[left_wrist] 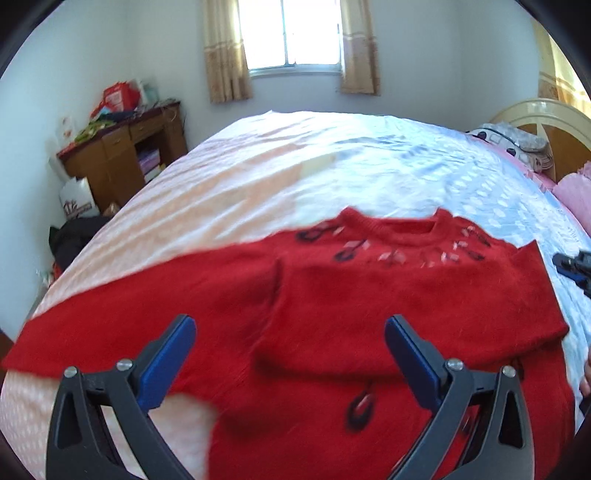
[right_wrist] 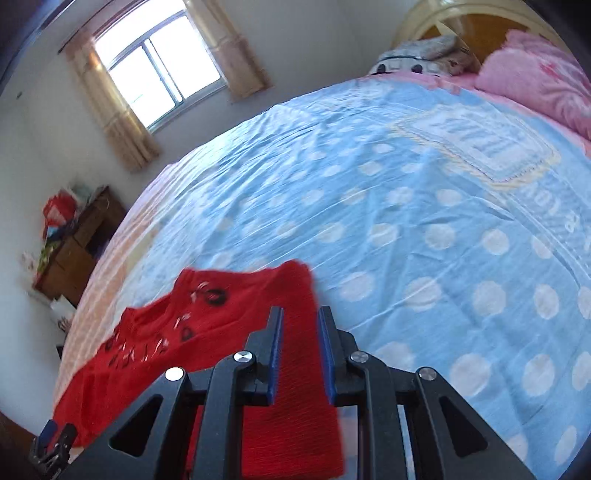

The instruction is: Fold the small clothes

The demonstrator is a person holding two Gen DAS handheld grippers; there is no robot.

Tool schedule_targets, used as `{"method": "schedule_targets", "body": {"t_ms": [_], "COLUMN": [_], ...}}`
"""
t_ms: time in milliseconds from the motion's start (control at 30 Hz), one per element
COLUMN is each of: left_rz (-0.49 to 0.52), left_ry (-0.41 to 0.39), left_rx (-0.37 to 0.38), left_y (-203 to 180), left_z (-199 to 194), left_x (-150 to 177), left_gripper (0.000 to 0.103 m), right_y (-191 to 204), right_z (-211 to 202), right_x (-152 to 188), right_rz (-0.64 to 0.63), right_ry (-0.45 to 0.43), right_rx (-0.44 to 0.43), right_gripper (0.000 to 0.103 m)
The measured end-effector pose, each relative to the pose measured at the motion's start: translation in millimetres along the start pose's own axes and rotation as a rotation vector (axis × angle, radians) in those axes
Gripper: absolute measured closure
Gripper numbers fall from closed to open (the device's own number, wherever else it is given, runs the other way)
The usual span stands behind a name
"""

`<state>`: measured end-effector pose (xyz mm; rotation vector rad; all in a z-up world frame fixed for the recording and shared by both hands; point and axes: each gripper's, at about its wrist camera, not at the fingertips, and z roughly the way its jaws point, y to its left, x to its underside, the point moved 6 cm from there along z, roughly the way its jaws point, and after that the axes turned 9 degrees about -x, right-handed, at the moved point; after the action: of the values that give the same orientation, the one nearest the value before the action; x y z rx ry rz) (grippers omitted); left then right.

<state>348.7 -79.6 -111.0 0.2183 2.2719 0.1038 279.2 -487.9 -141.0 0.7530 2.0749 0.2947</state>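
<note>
A small red sweater (left_wrist: 369,295) with a black and pink pattern near the collar lies flat on the bed. One sleeve is folded across its chest; the other sleeve (left_wrist: 110,325) stretches out to the left. My left gripper (left_wrist: 290,330) is open wide above the sweater's lower body, holding nothing. My right gripper (right_wrist: 300,325) hovers over the sweater's right edge (right_wrist: 295,369) with a narrow gap between its blue pads (right_wrist: 276,350); red cloth shows through the gap, apparently beneath them. The right gripper also shows at the right edge of the left wrist view (left_wrist: 574,264).
The bed has a blue polka-dot and peach sheet (right_wrist: 424,229). Pink pillows (right_wrist: 539,74) and a headboard (left_wrist: 535,114) are at the right. A cluttered wooden cabinet (left_wrist: 122,155) stands by the left wall, under a curtained window (left_wrist: 291,33).
</note>
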Motion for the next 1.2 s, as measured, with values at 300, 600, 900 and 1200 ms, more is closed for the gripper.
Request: {"method": "schedule_targets", "body": {"t_ms": [300,600,900,1200], "left_rz": [-0.068,-0.147,-0.149,-0.233], "left_ry": [0.202,0.204,0.216,0.031], "left_rx": [-0.037,-0.029,-0.007,-0.017], "left_y": [-8,7,13,75], "left_z": [71,72,66,8], "left_x": [11,17,21,33], "left_gripper": [0.0,0.0,0.0,0.0], "right_y": [5,1,21,20], "right_z": [68,24,13,10], "right_x": [14,-7,65,68], "right_rz": [-0.05,-0.072,-0.222,-0.247], "right_ry": [0.196,0.124,0.15,0.113], "right_rx": [-0.153,-0.228,-0.098,-0.078], "right_gripper": [0.083,0.084,0.084,0.084]}}
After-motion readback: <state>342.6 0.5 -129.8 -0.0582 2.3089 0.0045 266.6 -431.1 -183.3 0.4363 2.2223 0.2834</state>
